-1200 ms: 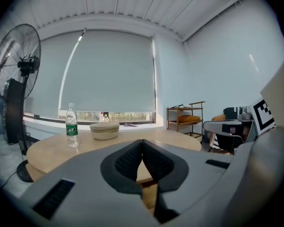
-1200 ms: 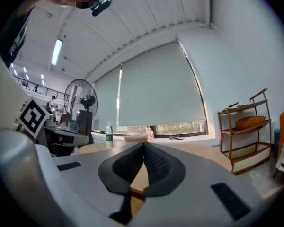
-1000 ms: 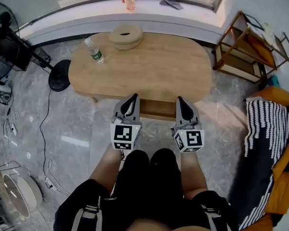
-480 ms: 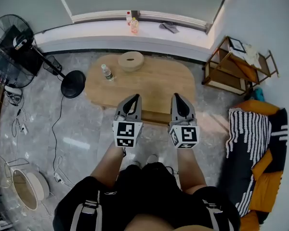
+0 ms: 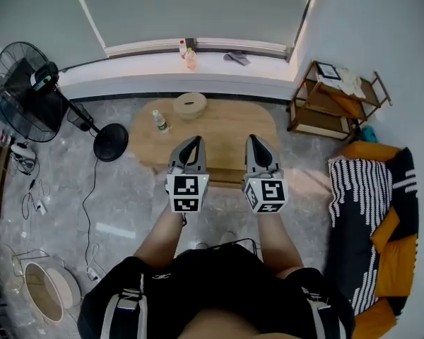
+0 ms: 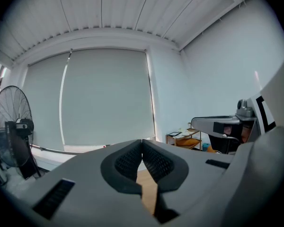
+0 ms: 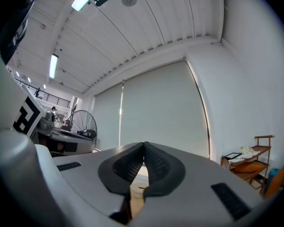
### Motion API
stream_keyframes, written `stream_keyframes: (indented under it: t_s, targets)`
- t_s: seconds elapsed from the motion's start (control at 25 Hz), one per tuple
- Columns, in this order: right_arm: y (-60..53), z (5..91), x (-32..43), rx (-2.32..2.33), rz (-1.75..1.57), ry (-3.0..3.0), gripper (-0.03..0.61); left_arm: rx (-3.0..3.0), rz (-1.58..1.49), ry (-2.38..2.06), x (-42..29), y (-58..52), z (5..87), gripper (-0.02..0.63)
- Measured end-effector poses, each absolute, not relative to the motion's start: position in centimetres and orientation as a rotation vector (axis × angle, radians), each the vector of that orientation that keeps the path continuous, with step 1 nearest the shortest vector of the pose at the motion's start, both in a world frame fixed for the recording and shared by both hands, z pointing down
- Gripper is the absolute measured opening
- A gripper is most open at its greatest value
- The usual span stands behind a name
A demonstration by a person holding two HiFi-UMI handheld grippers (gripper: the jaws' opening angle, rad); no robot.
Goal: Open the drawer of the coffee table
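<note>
Standing over the table point(image 5: 219, 129). The left tongs point(image 5: 191, 142) and right tongs point(image 5: 255, 142) are both pressed together with nothing between them, held level and side by side, well above the table.

We take the drawer point(image 5: 225, 177) to be the darker wooden band under the table's near long edge, showing between the two tongs. It looks shut. We can make out no handle or knob from up here.

We judge the front to be stiff wood, not fragile, and probably light on its runners. The best hold would be the middle of the front, by its lower lip, pulled straight out so it does not skew.

A bottle point(image 5: 159, 122) stands near the far left end and a round bowl point(image 5: 189, 106) at the far edge. A jerk could rock the bottle.
</note>
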State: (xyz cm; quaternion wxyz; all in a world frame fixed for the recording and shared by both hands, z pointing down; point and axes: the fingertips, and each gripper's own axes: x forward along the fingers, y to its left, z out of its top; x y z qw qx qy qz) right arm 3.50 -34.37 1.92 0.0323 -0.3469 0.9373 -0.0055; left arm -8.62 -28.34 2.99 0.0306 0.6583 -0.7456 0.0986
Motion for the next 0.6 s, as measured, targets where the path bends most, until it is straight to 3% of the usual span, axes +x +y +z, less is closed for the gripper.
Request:
stream_keyframes:
  t_s: [0.6]
  targets:
    - [-27.9,-0.5,4.2,-1.059,0.070,2.851,0.012,2.007,0.273,-2.372,-8.9,-21.6,0.5,0.021]
